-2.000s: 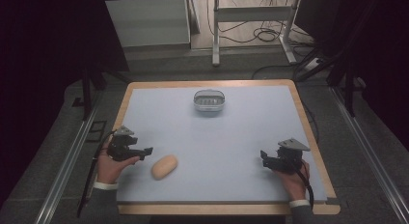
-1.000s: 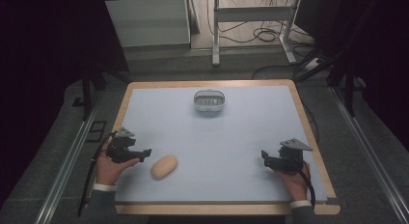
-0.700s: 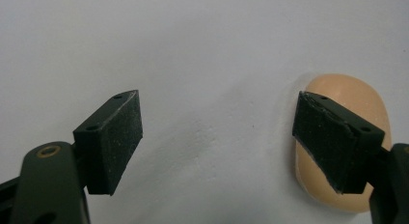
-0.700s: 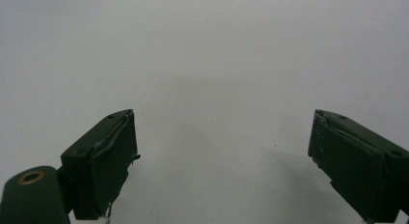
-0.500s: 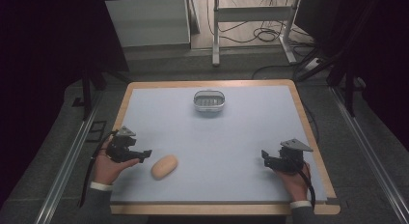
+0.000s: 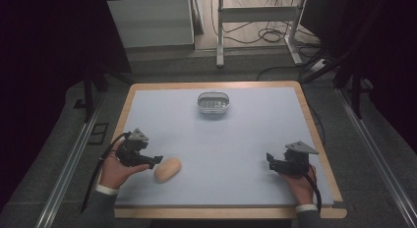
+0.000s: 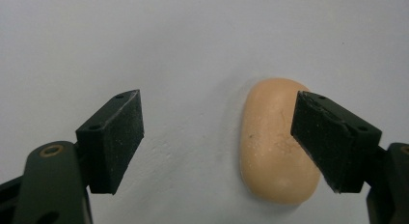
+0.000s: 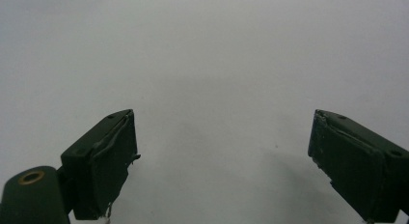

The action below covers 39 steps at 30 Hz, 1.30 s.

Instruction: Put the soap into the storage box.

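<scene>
A tan bread roll [image 6: 167, 169] lies on the pale blue table top [image 6: 246, 139] near the front left. My left gripper [image 6: 153, 162] is just left of it, open, tips almost at the roll. In the left gripper view the roll [image 7: 277, 142] lies partly behind the right jaw, with my left gripper [image 7: 219, 139] open wide and nothing held. My right gripper [image 6: 269, 160] rests at the front right, open, over bare table; the right gripper view shows it [image 8: 222, 159] with jaws spread and nothing between them.
A small clear oval container [image 6: 214, 102] stands at the back middle of the table. The wooden table rim [image 6: 314, 134] runs around the blue top. Beyond the far edge are a white cabinet [image 6: 150, 21], metal legs and floor cables.
My left gripper has edged slightly toward the roll. The right gripper, roll and container have stayed put.
</scene>
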Each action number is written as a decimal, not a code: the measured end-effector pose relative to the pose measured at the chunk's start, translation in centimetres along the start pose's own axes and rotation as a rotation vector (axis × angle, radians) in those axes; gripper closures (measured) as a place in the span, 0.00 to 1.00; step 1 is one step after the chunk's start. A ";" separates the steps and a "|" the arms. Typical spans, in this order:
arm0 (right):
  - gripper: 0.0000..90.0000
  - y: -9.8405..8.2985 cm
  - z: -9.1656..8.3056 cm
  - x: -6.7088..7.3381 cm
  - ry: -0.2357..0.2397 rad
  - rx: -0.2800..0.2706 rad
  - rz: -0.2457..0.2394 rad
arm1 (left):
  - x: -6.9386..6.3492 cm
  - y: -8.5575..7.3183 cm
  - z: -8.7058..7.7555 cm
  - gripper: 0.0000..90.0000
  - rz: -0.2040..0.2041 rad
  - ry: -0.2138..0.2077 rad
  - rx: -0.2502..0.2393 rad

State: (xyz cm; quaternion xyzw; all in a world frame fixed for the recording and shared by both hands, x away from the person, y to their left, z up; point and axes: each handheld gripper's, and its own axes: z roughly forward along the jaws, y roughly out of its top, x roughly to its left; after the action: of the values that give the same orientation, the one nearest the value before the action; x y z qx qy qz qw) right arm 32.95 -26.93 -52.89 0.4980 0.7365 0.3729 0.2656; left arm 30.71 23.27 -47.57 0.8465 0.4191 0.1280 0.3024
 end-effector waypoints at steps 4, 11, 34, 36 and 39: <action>0.11 0.0 0.0 0.0 0.002 0.000 0.001 | -0.2 0.2 0.1 0.22 0.010 -0.004 0.011; 0.11 0.0 0.0 0.0 0.004 0.001 0.003 | -0.8 0.3 0.6 0.22 0.032 -0.013 0.040; 0.11 0.0 0.0 0.0 0.001 0.000 0.002 | -3.1 0.1 3.1 0.21 0.078 -0.049 0.136; 0.11 0.0 0.0 0.0 0.001 0.002 0.002 | -3.3 0.1 3.4 0.21 0.080 -0.051 0.144; 0.11 0.0 0.0 0.0 0.001 0.002 0.001 | -3.6 0.0 3.7 0.22 0.089 -0.057 0.159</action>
State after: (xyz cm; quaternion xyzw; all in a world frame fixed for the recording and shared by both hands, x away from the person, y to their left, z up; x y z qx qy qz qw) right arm 32.99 -26.96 -52.90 0.4985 0.7366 0.3728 0.2644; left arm 30.27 18.95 -50.39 0.8889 0.3812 0.0835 0.2400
